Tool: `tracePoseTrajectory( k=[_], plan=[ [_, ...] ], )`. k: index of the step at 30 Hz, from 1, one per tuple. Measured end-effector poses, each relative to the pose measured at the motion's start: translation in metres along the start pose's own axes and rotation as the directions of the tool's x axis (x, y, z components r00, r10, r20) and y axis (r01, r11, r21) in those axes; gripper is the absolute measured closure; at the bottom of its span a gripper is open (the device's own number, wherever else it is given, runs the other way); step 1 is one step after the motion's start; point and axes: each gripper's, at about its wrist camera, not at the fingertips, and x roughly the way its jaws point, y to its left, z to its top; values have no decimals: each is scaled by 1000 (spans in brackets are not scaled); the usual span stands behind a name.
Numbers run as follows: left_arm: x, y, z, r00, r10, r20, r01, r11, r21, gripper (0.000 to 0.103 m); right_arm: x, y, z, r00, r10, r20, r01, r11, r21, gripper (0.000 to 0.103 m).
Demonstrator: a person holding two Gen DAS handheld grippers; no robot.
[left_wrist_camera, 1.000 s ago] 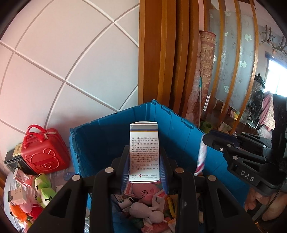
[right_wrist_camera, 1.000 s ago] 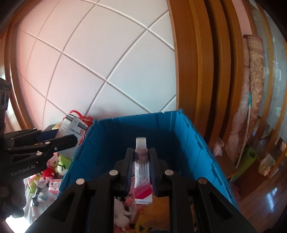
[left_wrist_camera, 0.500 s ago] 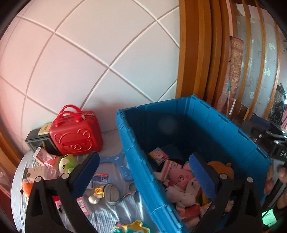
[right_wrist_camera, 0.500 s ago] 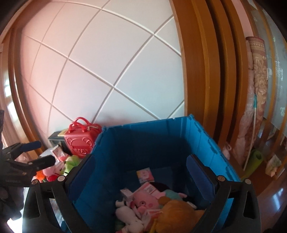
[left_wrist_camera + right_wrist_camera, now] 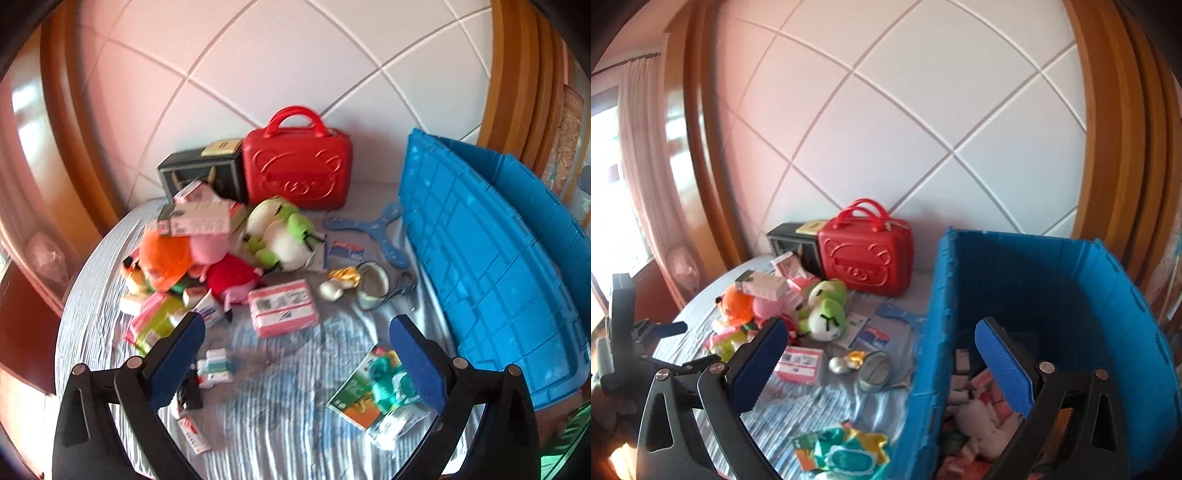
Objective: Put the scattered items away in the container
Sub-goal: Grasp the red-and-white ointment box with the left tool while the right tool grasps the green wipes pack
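One deep blue plastic crate (image 5: 1071,295), one red hard-shell handbag (image 5: 297,173); both claws, left claw (image 5: 295,354) and right claw (image 5: 882,369), angle downward, spread wide and empty.

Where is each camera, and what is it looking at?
Left wrist: sits on the left gripper, looking down at toys on the striped cloth; its open fingers show.
Right wrist: sits on the right gripper, facing the blue bin; the left gripper shows too.
Shared: red case, pink box.
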Motion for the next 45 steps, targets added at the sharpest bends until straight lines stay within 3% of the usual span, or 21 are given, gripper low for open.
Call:
tracePoseTrajectory(
  k=[5, 11, 18, 21, 26, 30, 33, 35, 38, 45],
  plan=[
    [20, 64, -56, 993, 57, -103, -63, 996, -58, 1, 20, 56, -29, 997, 47, -69, -49, 999, -24, 0],
    [38, 109, -109, 981, 69, -180, -85, 993, -80, 1, 50, 104, -78, 983, 60, -175, -73, 995, -69, 0],
    [71, 137, -156, 961, 87, -262, -112, 990, -83, 1, 84, 124, -140, 962, 0, -273, -29, 994, -102, 0],
    [91, 150, -176, 946, 98, -308, -141, 982, -122, 5, 104, 119, -169, 942, -30, -333, -1, 996, -91, 0],
    [123, 171, -204, 921, 115, -372, -201, 959, -201, 20, 140, 108, -217, 903, -73, -423, 40, 995, -87, 0],
    [144, 176, -212, 920, 104, -378, -206, 948, -241, 24, 164, 98, -243, 879, -99, -467, 65, 994, -88, 0],
    [159, 173, -214, 918, 105, -381, -206, 951, -233, 40, 176, 93, -254, 871, -115, -477, 80, 992, -94, 0],
    [169, 170, -216, 909, 134, -396, -233, 949, -213, 62, 184, 90, -259, 866, -127, -484, 85, 991, -108, 0],
    [177, 170, -221, 902, 134, -410, -241, 945, -222, 73, 193, 85, -265, 862, -136, -489, 92, 989, -112, 0],
    [174, 167, -224, 911, 111, -398, -214, 951, -223, 76, 209, 75, -276, 850, -143, -506, 101, 989, -109, 0]
  ],
)
